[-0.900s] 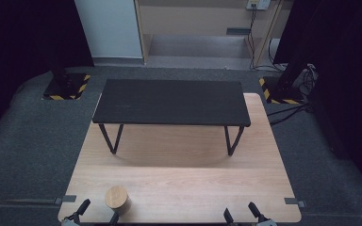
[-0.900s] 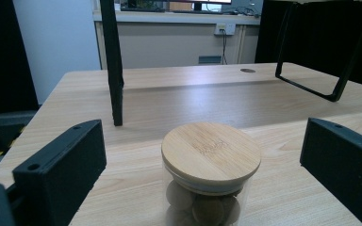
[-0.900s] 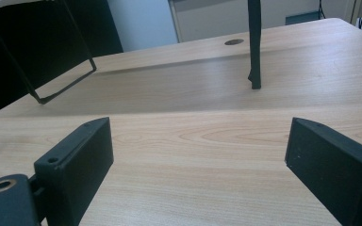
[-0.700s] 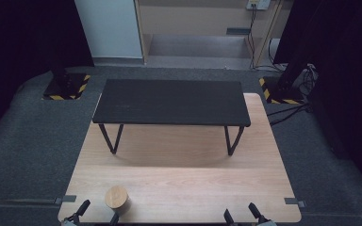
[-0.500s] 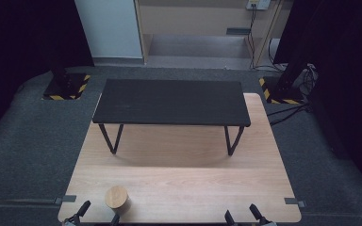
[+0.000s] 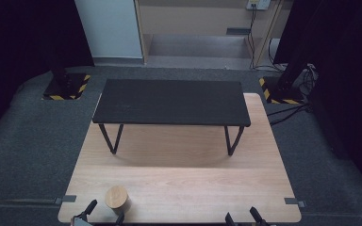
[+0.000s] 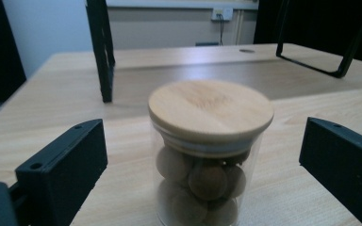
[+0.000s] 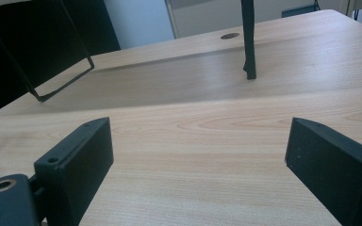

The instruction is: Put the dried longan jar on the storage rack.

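A clear glass jar (image 6: 117, 197) with a round wooden lid stands near the front left edge of the wooden table (image 6: 184, 179). It holds several brown balls, seen through the glass of the jar (image 7: 202, 179) in the left gripper view. My left gripper (image 6: 105, 213) is open. Its jaws stand on either side of the jar with a gap on both sides, so neither jaw touches it. My right gripper (image 6: 241, 216) sits at the front edge further right, open over bare wood. In the right gripper view, the right gripper (image 8: 198, 136) has nothing between its fingers.
A low black bench (image 6: 169, 101) on thin black metal legs stands across the back half of the table. Bare wood lies between it and the grippers. Dark carpet surrounds the table, with yellow-and-black striped stand bases (image 6: 66, 87) at the far corners.
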`<state>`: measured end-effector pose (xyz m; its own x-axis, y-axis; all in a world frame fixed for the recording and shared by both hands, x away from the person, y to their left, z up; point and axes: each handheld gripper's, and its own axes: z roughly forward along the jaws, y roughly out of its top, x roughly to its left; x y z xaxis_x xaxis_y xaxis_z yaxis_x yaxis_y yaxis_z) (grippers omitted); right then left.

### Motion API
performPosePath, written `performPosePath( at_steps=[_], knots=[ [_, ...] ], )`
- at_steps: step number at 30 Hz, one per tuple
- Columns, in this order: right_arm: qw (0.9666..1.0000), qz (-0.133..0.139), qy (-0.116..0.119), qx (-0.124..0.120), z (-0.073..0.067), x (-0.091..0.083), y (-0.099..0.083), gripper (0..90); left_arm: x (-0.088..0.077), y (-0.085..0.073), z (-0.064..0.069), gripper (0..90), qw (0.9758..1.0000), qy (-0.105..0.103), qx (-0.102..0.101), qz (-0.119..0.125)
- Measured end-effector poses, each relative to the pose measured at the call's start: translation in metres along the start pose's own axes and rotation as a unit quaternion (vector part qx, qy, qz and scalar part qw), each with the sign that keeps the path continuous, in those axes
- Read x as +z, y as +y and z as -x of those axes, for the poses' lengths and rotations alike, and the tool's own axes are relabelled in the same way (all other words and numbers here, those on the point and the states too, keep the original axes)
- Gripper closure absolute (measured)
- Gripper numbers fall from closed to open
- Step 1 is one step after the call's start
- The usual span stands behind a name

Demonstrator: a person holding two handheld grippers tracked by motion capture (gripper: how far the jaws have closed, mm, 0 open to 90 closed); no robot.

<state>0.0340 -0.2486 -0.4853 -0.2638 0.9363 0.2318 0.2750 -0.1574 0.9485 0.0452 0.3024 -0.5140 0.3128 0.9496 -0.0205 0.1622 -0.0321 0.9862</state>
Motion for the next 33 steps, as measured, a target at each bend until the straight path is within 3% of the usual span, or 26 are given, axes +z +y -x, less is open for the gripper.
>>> performPosePath(
  at_steps=[5,13,20,25,27,31,33],
  knots=[
    [1.0,-0.004,-0.002,0.001,0.001,0.002,0.0,8.3,0.014,-0.003,-0.001,0.8,0.9998,-0.006,0.006,-0.019],
    [1.0,-0.007,-0.004,0.004,0.003,0.003,-0.001,8.4,0.029,-0.004,-0.001,2.8,0.9994,-0.014,0.017,-0.027],
    [0.9999,-0.01,-0.007,0.005,0.005,0.004,-0.002,8.5,0.033,-0.007,-0.004,9.6,0.9994,-0.014,0.014,-0.027],
    [0.9999,-0.011,-0.007,0.005,0.005,0.006,-0.001,8.5,0.032,-0.008,-0.009,23.1,0.9995,-0.021,0.003,-0.023],
    [0.9999,-0.011,-0.007,0.005,0.006,0.006,-0.001,8.5,0.032,-0.004,-0.009,23.9,0.9993,-0.02,0.007,-0.03],
    [0.9999,-0.011,-0.006,0.005,0.005,0.008,-0.001,8.6,0.029,0.006,-0.014,24.2,0.9989,-0.03,-0.005,-0.035],
    [0.9999,-0.01,-0.005,0.004,0.003,0.008,0.0,8.8,0.026,0.019,-0.017,24.2,0.9986,-0.035,-0.001,-0.038]
  ],
)
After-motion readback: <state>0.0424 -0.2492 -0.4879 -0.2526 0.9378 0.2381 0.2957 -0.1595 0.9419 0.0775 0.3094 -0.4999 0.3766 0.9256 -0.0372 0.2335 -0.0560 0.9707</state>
